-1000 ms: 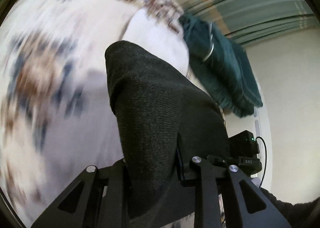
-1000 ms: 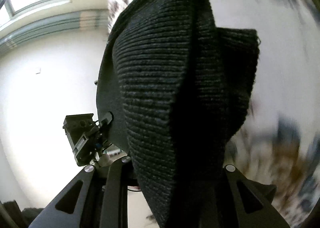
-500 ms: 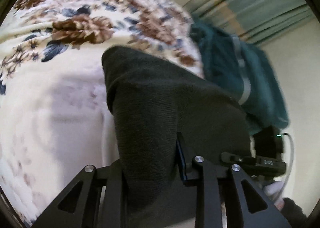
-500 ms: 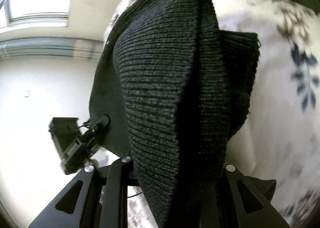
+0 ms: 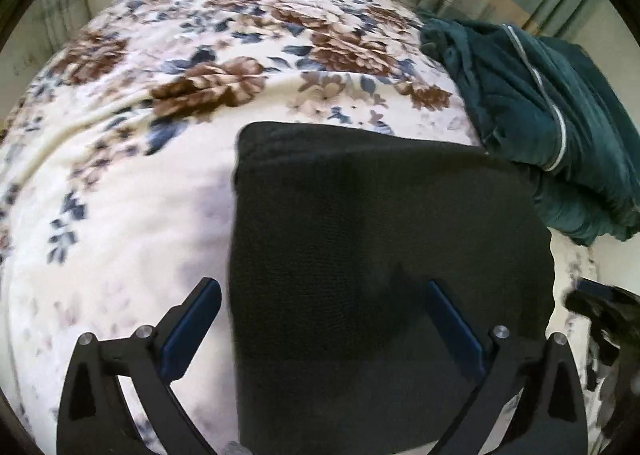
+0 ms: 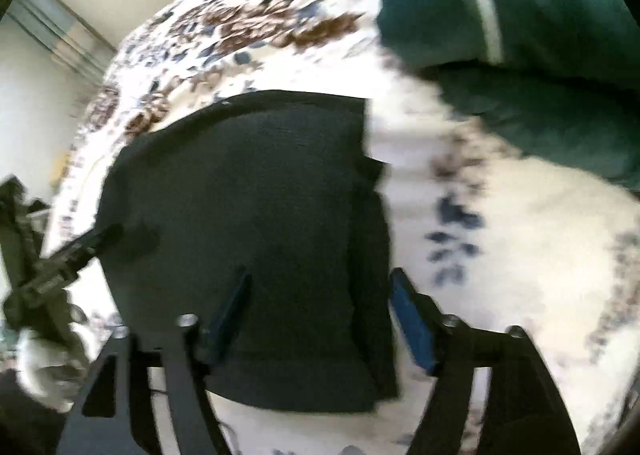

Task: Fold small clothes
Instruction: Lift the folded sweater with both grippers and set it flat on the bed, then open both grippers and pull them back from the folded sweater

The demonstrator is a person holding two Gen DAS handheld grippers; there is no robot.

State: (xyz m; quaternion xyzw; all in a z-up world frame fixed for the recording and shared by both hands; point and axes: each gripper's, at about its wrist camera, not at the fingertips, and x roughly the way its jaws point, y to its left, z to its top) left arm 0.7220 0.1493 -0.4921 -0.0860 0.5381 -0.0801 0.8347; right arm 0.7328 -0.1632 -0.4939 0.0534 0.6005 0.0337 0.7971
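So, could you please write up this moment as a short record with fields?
surface: floral blanket, cream with brown and blue flowers
task item: black knit garment, lying flat on the blanket, folded, one layer edge showing along its right side in the right wrist view
left tongs: open, fingers either side of the garment's near left part, not gripping
right tongs: open, over the garment's near right edge, not gripping
other cloth: dark green garment, bunched on the blanket past the black one's far right corner
image quality: right wrist view blurred
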